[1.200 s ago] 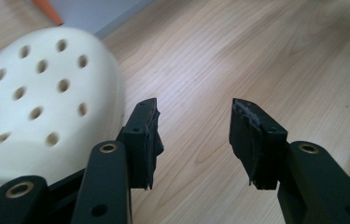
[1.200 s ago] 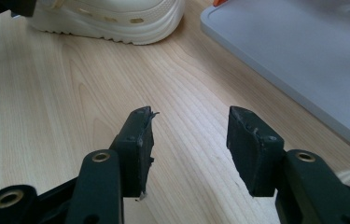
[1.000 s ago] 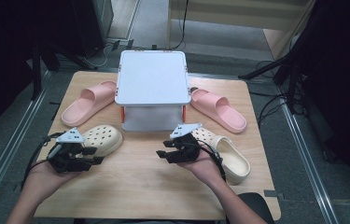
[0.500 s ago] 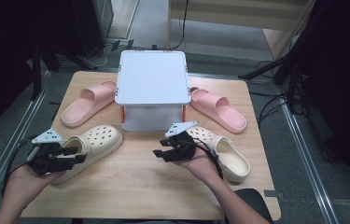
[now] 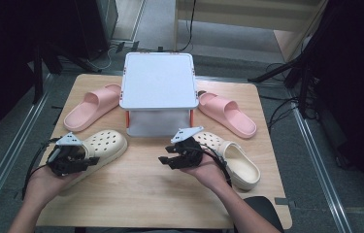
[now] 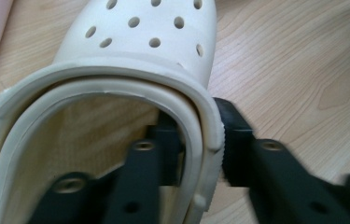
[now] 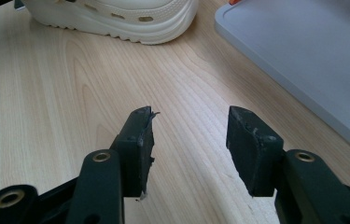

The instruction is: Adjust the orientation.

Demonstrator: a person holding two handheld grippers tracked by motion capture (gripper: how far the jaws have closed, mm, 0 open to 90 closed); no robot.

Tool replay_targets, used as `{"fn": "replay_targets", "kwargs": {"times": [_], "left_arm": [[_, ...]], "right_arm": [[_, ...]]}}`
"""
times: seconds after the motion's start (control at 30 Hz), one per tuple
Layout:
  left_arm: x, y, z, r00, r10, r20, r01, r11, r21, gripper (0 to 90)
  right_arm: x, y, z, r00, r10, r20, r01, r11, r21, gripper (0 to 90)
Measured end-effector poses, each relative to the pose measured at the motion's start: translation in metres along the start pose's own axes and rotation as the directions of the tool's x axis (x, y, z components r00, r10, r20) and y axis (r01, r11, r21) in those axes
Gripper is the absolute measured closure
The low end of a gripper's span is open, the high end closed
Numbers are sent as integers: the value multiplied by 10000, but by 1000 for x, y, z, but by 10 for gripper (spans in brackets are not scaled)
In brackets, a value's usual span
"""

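Note:
Two cream perforated clogs lie on the wooden table. My left gripper [image 5: 88, 162] [image 6: 200, 151] is shut on the side rim of the left clog [image 5: 103, 144] [image 6: 140, 51], one jaw inside the opening and one outside against the wall. The right clog [image 5: 235, 164] lies by the person's right wrist. Left of it, my right gripper [image 5: 168, 160] [image 7: 192, 140] hangs open over bare wood, nothing between its jaws. The toe of the left clog [image 7: 116, 16] lies ahead of it.
A white lidded box [image 5: 157, 80] [image 7: 303, 56] on a stand occupies the table's back middle. One pink slide [image 5: 92, 104] lies to its left and another [image 5: 228, 114] to its right. Bare wood [image 5: 140, 189] spans the front between the hands.
My left gripper drew back to the left, then came forward again and closed on the left clog's rim. The right gripper stayed almost still and open.

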State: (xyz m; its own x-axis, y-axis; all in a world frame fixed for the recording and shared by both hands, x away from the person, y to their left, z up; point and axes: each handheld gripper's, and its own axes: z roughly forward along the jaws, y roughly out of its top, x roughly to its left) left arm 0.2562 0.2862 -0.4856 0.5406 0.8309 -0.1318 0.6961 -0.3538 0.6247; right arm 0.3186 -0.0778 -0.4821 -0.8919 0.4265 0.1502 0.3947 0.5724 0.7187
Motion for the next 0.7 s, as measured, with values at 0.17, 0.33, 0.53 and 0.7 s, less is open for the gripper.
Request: {"fn": "replay_targets", "kwargs": {"times": [0.17, 0.33, 0.53, 0.7], "left_arm": [[-1, 3, -3, 9997, 52, -239, -53, 10000, -28, 763], [-12, 14, -11, 9999, 56, 124, -54, 9998, -195, 764], [-34, 32, -6, 9946, 677, 793, -643, 9969, -449, 762], [-48, 44, 4, 9880, 1054, 1133, -1019, 9941, -363, 761]], "right_arm": [[0, 0, 0, 10000, 37, -30, -37, 10000, 24, 539], [1, -3, -5, 10000, 37, 60, -37, 9999, -139, 548], [3, -9, -13, 9995, 176, 273, -169, 9995, -265, 548], [5, -14, -20, 9987, 189, 476, -169, 9990, -414, 547]]}}
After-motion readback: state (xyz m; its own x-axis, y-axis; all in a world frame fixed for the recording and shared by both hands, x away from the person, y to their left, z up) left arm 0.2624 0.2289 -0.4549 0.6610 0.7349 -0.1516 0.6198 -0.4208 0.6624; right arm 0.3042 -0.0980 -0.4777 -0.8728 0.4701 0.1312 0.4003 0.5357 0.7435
